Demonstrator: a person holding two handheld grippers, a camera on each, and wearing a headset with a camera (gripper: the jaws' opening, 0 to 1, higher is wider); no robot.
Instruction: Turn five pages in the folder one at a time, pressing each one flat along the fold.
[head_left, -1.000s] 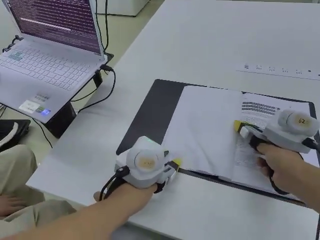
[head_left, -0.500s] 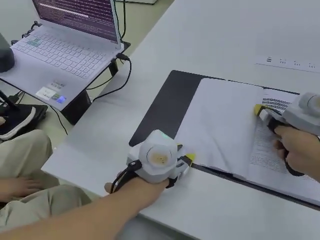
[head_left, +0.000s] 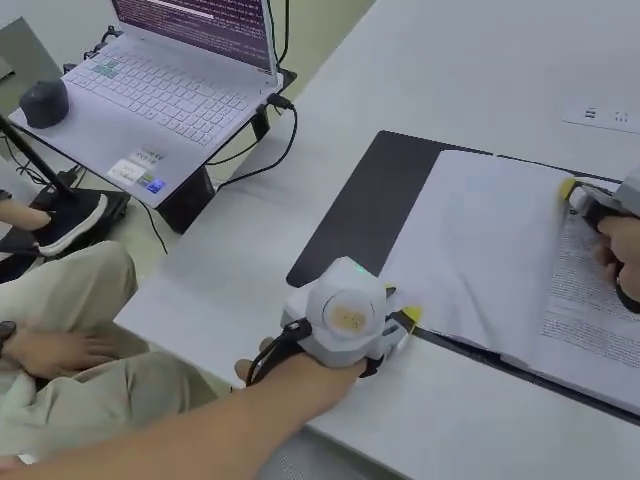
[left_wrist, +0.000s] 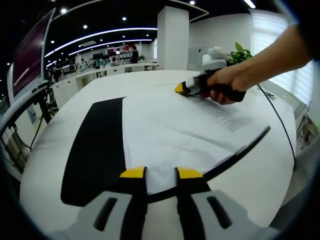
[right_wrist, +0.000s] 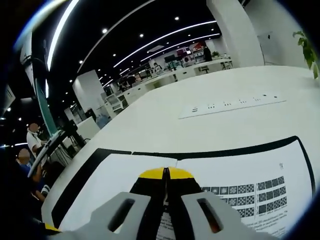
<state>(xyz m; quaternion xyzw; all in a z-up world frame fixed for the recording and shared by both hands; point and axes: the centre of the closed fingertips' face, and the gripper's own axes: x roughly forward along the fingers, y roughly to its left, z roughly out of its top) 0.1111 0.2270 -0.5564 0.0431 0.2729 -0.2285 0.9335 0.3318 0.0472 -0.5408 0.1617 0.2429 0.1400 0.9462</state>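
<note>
Left gripper (left_wrist: 161, 175): jaws a narrow gap apart with nothing between them, yellow tips sitting at the near edge of the folder (head_left: 370, 200), close to its left corner. The left hand (head_left: 300, 375) behind it is off the folder's near side, over the table (head_left: 480, 60).

Right gripper (right_wrist: 165, 174): jaws closed, yellow tips meeting. They point down at the folder's centre fold near the far end, where the two pages come together. I cannot tell whether the tips touch the paper. The right hand (head_left: 625, 255) wraps the handle over the folder's right half.

Folder lies open and flat on the white table. Its black cover shows as a broad band at the left and a thin border along the far and near edges. On the left of the fold is a blank white page (head_left: 480, 240), slightly rippled. On the right is a printed page (head_left: 590, 320) with lines of small text and a block of dark squares near the top.

Beyond the folder's far edge, a white power strip (right_wrist: 230, 104) lies on the table. Off the folder's left side, past the table edge, is an open laptop (head_left: 170, 90) with a black cable (head_left: 260, 150) at its corner. Nearer than that are a seated person's tan trouser legs (head_left: 80, 300).
</note>
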